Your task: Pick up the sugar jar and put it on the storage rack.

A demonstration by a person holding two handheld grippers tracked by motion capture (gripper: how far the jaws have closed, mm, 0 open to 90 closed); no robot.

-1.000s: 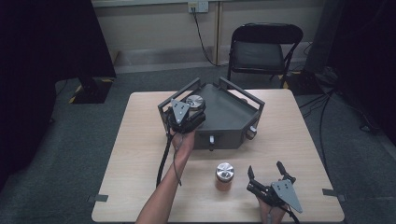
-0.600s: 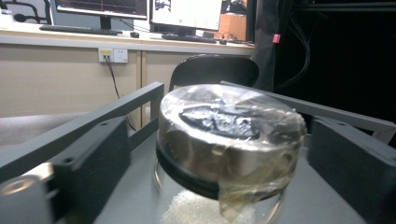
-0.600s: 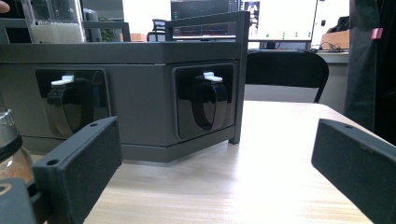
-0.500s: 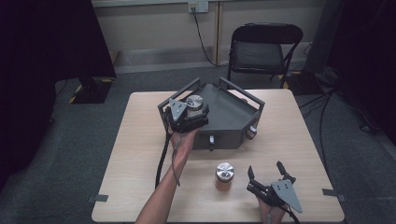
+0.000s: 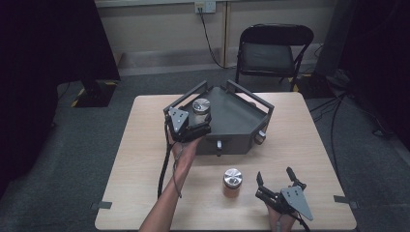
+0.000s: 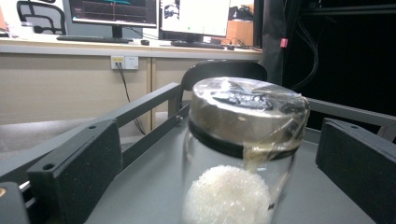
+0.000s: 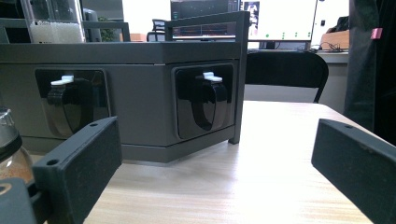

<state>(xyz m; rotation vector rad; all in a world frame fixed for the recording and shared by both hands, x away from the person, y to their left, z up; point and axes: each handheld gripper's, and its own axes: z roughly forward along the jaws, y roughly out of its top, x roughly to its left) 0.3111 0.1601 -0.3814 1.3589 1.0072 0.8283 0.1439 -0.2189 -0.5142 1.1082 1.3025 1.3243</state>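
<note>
Pale wood desk (image 5: 140,145) across the middle of the high view, with a bare forearm (image 5: 167,203) rising from the bottom edge, left of centre. Above it, left gripper (image 5: 200,120) reaching over the near left rail of a dark grey metal tray (image 5: 241,121), its cable trailing down along the arm. Fingers (image 6: 79,163) released and standing wide after just having been opening, one on each side of a glass jar (image 5: 201,106) yet clear of its wall in the left gripper view. Stands upright in the tray's left corner, on the tray floor, this jar: steel lid (image 6: 247,105) under wrinkled clear film, a clump of white beads (image 6: 226,198) at the bottom.

Further right, tray occupying the upper centre of the desk, angular in outline, with raised rails. Seen from the right gripper view, two black clips (image 7: 210,102) with white tips on its near wall.

Below the tray, lower centre of the high view, second jar (image 5: 232,181) with a steel lid and brownish contents, upright on the bare desk, well apart from the tray. Just to its right, right gripper (image 5: 274,175) lying low near the desk's front edge, fingers (image 7: 77,163) spread wide and grasping nothing, pointed towards the tray.

Folding chair (image 5: 273,48) beyond the desk, upper right of centre.
</note>
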